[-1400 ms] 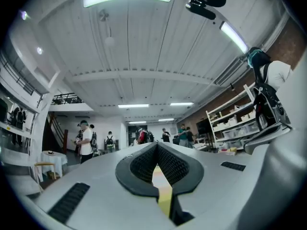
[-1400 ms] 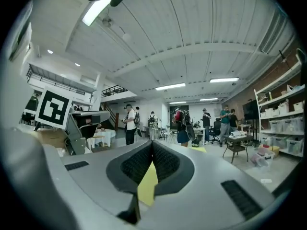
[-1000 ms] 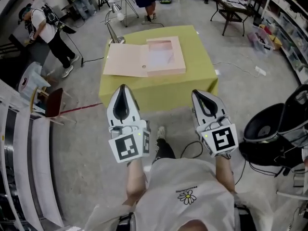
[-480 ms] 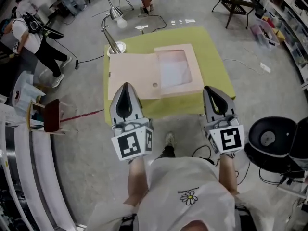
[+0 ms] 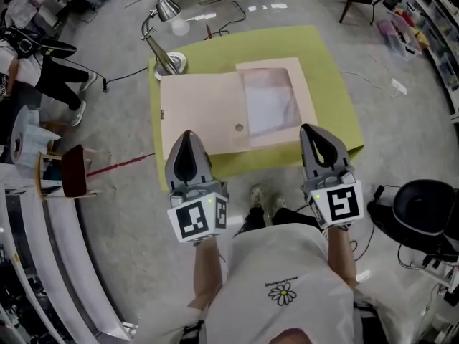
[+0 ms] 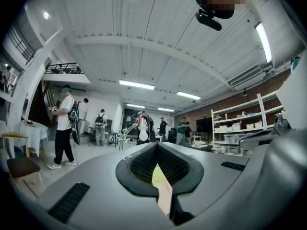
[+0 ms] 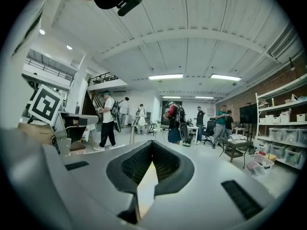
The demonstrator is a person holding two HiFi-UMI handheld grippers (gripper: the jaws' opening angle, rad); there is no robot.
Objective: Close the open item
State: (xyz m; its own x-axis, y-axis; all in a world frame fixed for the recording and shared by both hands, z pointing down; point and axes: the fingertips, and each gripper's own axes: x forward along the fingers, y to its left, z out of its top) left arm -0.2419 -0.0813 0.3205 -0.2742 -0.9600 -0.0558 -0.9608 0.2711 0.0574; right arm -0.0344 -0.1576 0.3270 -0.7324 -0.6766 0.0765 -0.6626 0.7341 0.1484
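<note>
Head view shows the pale pink flat cardboard box point(image 5: 276, 102) lying open on the yellow-green worktop point(image 5: 326, 77), its wide lid point(image 5: 201, 113) spread flat to the left. The left gripper point(image 5: 186, 138) and right gripper point(image 5: 310, 133) hover at the near edge, jaws closed on nothing. Closed jaws can only push, so the lid may slide and drag the light box instead of folding over.

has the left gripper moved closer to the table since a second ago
Yes. The left gripper has come forward: its tip now overlaps the open box lid on the yellow table.
</note>
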